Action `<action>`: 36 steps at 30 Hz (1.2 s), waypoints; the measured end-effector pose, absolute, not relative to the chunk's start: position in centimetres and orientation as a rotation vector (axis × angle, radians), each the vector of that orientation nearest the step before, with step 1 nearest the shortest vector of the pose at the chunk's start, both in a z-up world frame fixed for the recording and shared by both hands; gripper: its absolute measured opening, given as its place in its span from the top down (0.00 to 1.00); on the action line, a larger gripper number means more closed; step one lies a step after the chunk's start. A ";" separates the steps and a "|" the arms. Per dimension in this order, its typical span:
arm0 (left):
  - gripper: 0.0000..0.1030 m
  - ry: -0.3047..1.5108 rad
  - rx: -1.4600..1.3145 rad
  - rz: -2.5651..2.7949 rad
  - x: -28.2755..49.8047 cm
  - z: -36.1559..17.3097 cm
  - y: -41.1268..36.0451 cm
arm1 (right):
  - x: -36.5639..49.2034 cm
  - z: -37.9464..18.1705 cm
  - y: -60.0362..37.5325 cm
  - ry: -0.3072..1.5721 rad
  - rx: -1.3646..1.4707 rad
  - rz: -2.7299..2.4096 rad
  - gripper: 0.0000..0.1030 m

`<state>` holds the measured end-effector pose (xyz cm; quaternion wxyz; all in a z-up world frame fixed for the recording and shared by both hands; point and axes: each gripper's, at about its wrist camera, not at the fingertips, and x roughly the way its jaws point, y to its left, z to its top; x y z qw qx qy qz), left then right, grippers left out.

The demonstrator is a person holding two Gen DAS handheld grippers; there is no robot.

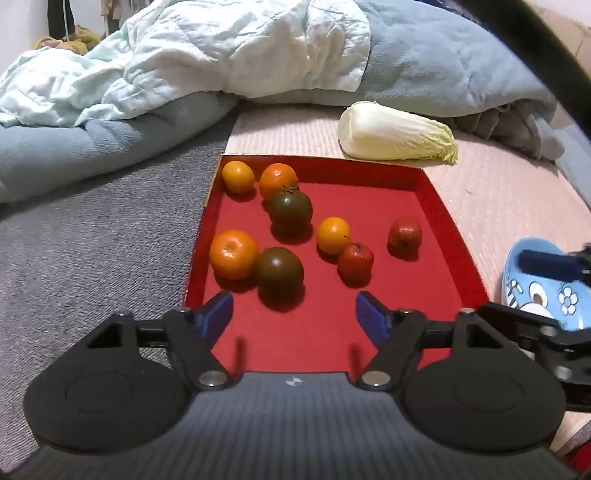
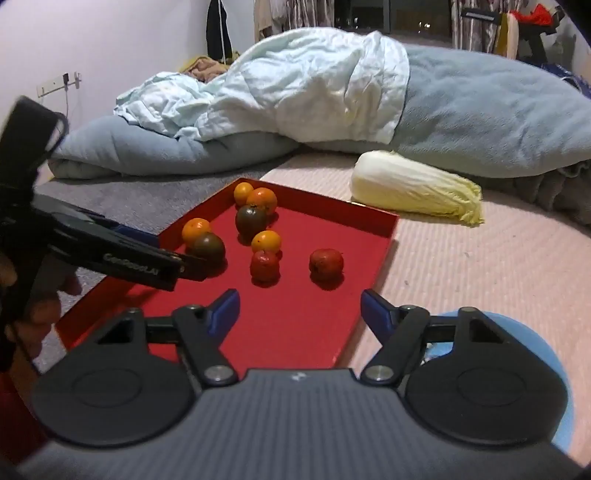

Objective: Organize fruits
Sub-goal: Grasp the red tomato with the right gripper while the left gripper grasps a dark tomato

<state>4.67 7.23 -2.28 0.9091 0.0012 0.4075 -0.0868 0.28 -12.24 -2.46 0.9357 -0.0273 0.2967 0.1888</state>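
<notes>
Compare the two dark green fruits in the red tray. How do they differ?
The near dark fruit touches a large orange; the far dark fruit leans against another orange behind it. The far one shows a stem on top; none shows on the near one. Both are round, dark greenish-brown and lie in the red tray.

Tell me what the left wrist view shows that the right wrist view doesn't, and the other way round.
Only the left wrist view: the cartoon pattern on the blue bowl.
Only the right wrist view: the wall socket, hanging clothes, and the left gripper from the side, over the tray.
Both: the red tray holding eight fruits, the cabbage, the bedding, and open fingers with nothing between them.
</notes>
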 end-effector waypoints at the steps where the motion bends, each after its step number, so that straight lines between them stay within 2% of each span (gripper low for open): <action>1: 0.30 0.842 0.003 -0.182 4.8 -2.4 7.3 | 0.8 -2.7 -12.0 0.614 -0.060 0.384 0.31; 4: 0.40 0.869 -0.024 -0.188 5.4 -3.0 7.8 | 2.1 -3.4 -11.5 0.638 -0.064 0.382 0.36; 9: 0.49 0.920 -0.045 -0.173 6.1 -4.2 8.2 | 4.5 -4.2 -11.0 0.684 -0.063 0.379 0.40; 18: 0.49 0.946 -0.087 -0.182 7.0 -4.9 8.2 | 8.2 -5.3 -10.4 0.721 -0.063 0.369 0.48; 26: 0.49 0.955 -0.119 -0.189 7.9 -5.1 8.5 | 10.0 -6.3 -10.4 0.762 -0.080 0.351 0.49; 29: 0.49 0.952 -0.127 -0.194 8.1 -5.2 8.4 | 10.8 -6.6 -10.4 0.774 -0.077 0.354 0.58; 35: 0.53 0.950 -0.158 -0.198 8.4 -5.3 8.6 | 11.6 -7.0 -10.0 0.769 -0.072 0.361 0.64; 36: 0.56 0.950 -0.165 -0.198 8.5 -5.3 8.6 | 11.6 -7.0 -10.0 0.769 -0.064 0.360 0.64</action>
